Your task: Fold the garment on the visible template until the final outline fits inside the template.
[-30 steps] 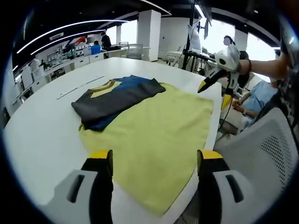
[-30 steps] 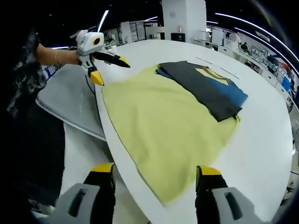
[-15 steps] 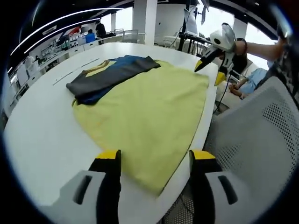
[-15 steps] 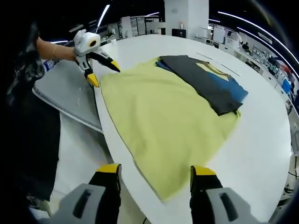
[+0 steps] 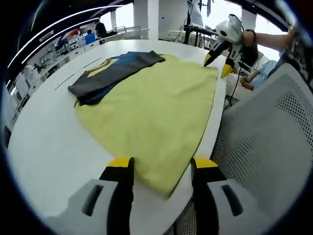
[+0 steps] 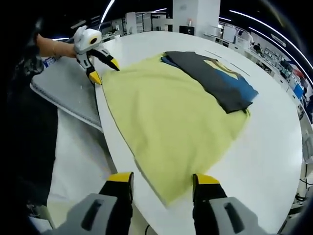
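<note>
A yellow cloth (image 5: pixel 151 103) (image 6: pixel 166 112) lies spread flat on the white round table (image 5: pixel 44 142) (image 6: pixel 274 147). On its far part rests a folded dark grey and blue shirt (image 5: pixel 110 76) (image 6: pixel 215 78) with a yellow collar. My left gripper (image 5: pixel 162 169) is open, its jaws either side of the cloth's near corner at the table edge. My right gripper (image 6: pixel 162 180) is open over the other near corner. Each gripper also appears in the other's view: the right gripper (image 5: pixel 217 58) and the left gripper (image 6: pixel 103 69), both with jaws apart just above a cloth corner.
A grey mesh chair (image 5: pixel 274 127) (image 6: pixel 68 93) stands against the table edge between the two grippers. A person's hand (image 5: pixel 274 39) (image 6: pixel 49 48) holds each gripper. Desks, pillars and seated people are far behind the table.
Both grippers have dropped closer to the cloth's two corners along the table edge. Their jaws have come a little nearer together. The cloth and shirt have not moved.
</note>
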{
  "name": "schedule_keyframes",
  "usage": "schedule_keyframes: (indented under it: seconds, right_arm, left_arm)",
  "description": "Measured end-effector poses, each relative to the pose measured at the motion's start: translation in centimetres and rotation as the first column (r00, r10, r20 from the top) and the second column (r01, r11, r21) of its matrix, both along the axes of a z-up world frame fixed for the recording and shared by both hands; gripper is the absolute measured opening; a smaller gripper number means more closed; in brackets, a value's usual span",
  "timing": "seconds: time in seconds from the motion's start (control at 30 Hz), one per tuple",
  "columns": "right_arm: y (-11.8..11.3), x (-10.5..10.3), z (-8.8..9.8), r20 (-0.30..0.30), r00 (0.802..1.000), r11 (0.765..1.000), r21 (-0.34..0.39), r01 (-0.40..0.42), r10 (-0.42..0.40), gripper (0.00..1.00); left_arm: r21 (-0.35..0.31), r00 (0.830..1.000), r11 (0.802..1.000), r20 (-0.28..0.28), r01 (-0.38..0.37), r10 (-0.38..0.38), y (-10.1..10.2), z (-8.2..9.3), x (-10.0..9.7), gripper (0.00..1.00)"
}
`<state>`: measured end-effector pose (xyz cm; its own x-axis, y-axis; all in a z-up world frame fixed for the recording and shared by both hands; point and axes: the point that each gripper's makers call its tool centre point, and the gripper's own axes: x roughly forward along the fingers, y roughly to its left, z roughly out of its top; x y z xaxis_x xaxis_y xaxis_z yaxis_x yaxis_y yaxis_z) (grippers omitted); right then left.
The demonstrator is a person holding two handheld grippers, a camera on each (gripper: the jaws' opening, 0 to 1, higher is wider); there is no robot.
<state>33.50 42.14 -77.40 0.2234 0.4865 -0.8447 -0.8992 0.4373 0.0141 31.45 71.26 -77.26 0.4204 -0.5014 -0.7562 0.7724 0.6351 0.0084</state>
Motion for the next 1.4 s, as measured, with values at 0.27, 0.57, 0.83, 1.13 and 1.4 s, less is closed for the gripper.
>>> schedule_keyframes:
  seconds: [0.27,0.57,0.83,1.13,1.4]
  right_arm:
    - [-0.1,0.0,-0.1,0.008,0.999,0.999,-0.029,-0.042,0.043,0.37]
    - [-0.7,0.5,0.0,0.003,0.999,0.998,-0.044,-0.051,0.051,0.19]
    - [-0.8,1.1,-0.1,0.025,0.996,0.994,-0.075,-0.078,0.081,0.03]
    - [-0.7,-0.2,0.1,-0.037,0.997,0.997,-0.039,-0.073,0.071,0.00]
    - [-0.7,-2.0,0.2,-0.102,0.993,0.999,-0.005,-0.053,0.052,0.00]
  left_arm:
    - [0.023,1.000,1.000,-0.011,0.007,-0.006,0.1,0.0,0.3,0.36]
    - [0.053,0.999,0.999,-0.031,0.008,-0.007,0.6,0.0,0.8,0.24]
    - [0.087,1.000,0.996,-0.019,-0.002,0.004,1.0,-0.1,1.5,0.04]
    - [0.111,1.000,0.994,-0.026,0.003,0.000,1.5,-0.1,0.8,0.01]
    - [0.095,0.990,0.995,-0.138,-0.008,0.021,1.3,0.1,-1.3,0.01]
